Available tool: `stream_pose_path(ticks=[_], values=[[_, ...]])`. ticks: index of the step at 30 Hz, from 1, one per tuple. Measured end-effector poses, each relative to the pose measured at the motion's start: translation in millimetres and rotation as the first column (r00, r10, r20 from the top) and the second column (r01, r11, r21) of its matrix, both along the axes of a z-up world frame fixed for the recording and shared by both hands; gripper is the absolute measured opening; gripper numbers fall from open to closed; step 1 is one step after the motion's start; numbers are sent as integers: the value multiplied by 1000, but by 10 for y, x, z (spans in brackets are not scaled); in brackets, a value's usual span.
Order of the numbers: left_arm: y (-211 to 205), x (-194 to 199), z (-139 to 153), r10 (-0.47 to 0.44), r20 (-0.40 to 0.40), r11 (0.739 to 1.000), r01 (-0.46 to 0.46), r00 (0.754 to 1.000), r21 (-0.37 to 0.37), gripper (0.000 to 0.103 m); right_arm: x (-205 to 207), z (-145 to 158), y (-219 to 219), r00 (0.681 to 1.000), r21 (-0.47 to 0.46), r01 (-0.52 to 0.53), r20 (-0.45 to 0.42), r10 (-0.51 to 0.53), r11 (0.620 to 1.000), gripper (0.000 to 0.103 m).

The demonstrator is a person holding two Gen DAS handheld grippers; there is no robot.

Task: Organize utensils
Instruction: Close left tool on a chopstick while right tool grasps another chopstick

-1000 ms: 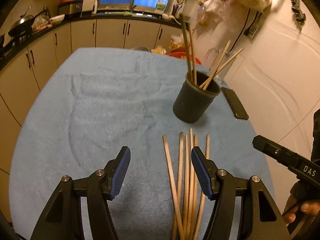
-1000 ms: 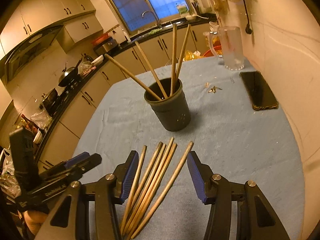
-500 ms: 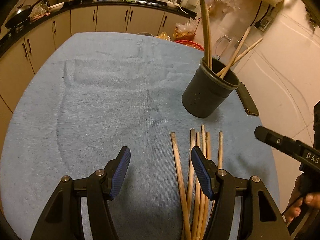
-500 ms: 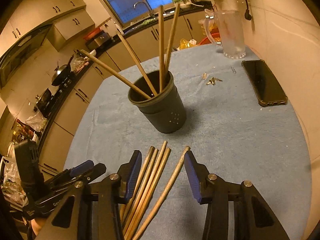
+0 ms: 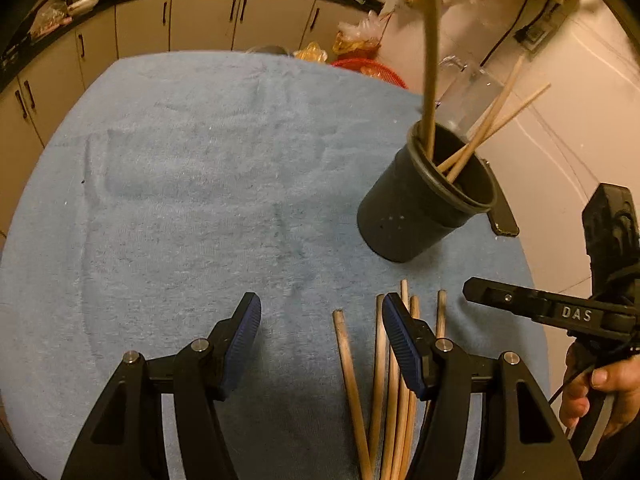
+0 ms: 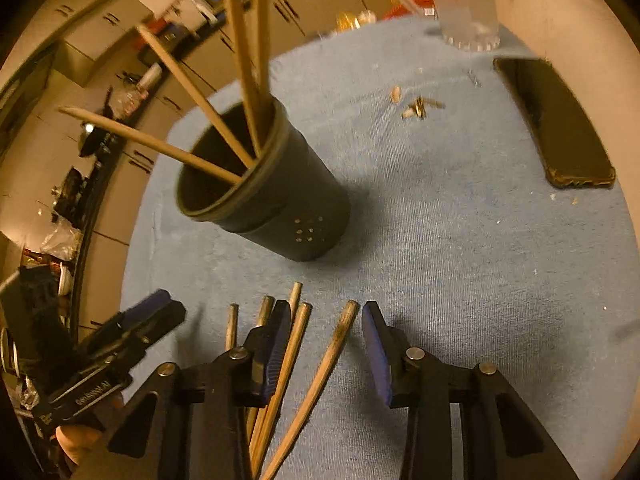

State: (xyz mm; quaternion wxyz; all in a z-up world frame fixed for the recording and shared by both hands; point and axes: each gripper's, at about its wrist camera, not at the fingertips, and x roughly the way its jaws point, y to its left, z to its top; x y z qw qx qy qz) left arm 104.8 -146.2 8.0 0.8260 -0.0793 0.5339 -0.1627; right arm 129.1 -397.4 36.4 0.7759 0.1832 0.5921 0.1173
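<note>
Here the right wrist view is showing a phone (image 6: pixel 554 126) and small scraps (image 6: pixel 418 107) on the blue cloth (image 6: pixel 460 240), mostly hidden in the left view. Both grippers, left (image 5: pixel 322 338) and right (image 6: pixel 326 346), are hanging released; loose chopsticks (image 6: pixel 326 364) are lying between and beside their jaws, near the black cup (image 6: pixel 276 196).

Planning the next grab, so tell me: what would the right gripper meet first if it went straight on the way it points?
Probably the loose chopstick lying between the right gripper's open fingers; past its tip, bare blue cloth. The black cup sits left of that line, though depth is unclear.
</note>
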Motion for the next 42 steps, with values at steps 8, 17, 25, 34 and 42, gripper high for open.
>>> stream_pose_path(ticks=[8,17,25,34,42], values=[[-77,-21,79,-2,-118,998,9,993,60,64,194,-113,-77,973,36,37,-230,-28,999,34],[-159,89,63,-52,-148,999,53,988,3,62,419,-207,-264,930,69,146,-350,-113,987,34],[-225,155,-248,-140,-158,989,145,978,22,48,459,-256,-16,933,-76,179,-305,-194,981,33],[-376,222,-422,-111,-179,992,121,977,43,48,400,-391,317,945,-178,168,-250,-209,970,34],[-647,-3,-477,-54,-55,973,65,997,223,28,99,-359,665,988,-278,120,-57,-141,953,34]])
